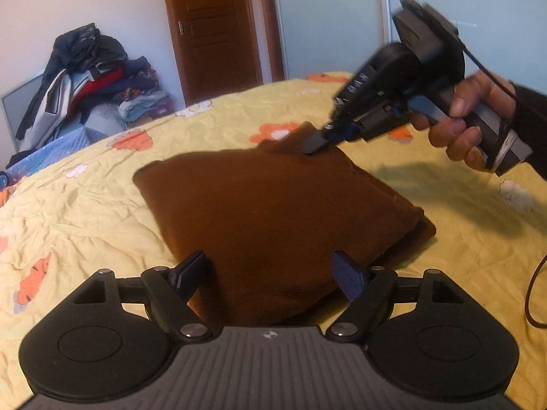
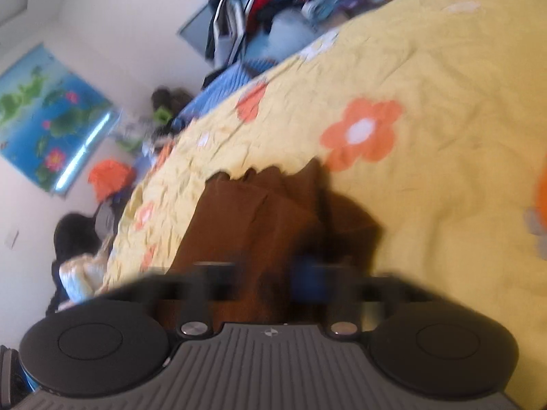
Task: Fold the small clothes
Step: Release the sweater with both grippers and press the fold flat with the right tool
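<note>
A brown garment (image 1: 273, 212) lies folded on the yellow flowered bedspread (image 1: 85, 205). My left gripper (image 1: 273, 273) is open, its fingers standing wide on either side of the garment's near edge, nothing held. My right gripper (image 1: 316, 141) is at the garment's far corner, held by a hand, its fingertips down on the raised cloth. In the blurred right wrist view the brown garment (image 2: 266, 218) sits between the right gripper's (image 2: 263, 280) parted fingers, which look open.
A pile of clothes (image 1: 89, 78) stands beyond the bed at the far left, next to a brown door (image 1: 212, 30). A black cable (image 1: 533, 294) hangs at the right. The bedspread (image 2: 427, 136) spreads wide around the garment.
</note>
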`<state>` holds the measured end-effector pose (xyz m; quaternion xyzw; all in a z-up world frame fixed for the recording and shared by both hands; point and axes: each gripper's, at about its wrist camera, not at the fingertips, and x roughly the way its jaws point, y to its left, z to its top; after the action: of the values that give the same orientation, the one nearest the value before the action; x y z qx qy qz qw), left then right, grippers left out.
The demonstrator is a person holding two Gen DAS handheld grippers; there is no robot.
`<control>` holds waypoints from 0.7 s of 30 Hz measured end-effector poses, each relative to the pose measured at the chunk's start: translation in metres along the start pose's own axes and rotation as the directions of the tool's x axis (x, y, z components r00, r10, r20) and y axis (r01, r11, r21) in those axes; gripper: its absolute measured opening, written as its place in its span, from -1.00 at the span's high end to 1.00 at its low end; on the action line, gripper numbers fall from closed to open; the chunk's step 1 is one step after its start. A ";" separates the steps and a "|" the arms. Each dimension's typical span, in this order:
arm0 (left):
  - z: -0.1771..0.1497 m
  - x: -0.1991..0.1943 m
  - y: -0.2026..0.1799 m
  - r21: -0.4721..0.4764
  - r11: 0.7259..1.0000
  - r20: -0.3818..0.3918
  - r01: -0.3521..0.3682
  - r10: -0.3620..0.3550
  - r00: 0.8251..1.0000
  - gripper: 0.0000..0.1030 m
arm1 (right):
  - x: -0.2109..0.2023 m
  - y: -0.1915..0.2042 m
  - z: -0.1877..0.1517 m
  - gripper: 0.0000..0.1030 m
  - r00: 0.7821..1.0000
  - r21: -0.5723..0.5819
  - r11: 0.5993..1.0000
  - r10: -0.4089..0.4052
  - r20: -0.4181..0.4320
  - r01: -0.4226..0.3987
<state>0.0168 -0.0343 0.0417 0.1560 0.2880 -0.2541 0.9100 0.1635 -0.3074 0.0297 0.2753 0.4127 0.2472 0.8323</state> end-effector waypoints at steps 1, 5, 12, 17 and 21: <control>-0.001 0.001 -0.001 -0.002 1.000 -0.005 0.013 -0.013 1.000 -0.56 | 0.001 0.006 -0.006 0.75 1.000 -0.045 0.999 -0.018 0.012 0.019; -0.008 0.007 0.008 -0.095 0.988 -0.024 0.125 -0.127 0.992 -0.57 | -0.015 -0.006 -0.013 0.79 0.995 -0.097 0.992 -0.079 0.067 0.085; -0.002 -0.011 0.011 -0.105 0.988 0.039 0.113 -0.110 0.993 -0.65 | -0.040 -0.019 -0.031 0.41 0.983 0.012 0.996 -0.088 0.162 0.087; -0.008 -0.002 -0.001 0.038 0.999 -0.037 0.000 0.002 0.999 -0.65 | -0.051 0.051 -0.059 0.27 0.994 -0.204 0.978 0.063 0.085 -0.045; -0.016 0.016 -0.008 0.055 0.997 -0.068 -0.047 0.051 0.996 -0.65 | -0.009 0.066 -0.081 0.24 0.996 -0.353 0.935 -0.054 -0.066 0.027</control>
<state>0.0168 -0.0399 0.0181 0.1960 0.3086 -0.2335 0.9010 0.0795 -0.2448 0.0370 0.1042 0.3984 0.3099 0.8570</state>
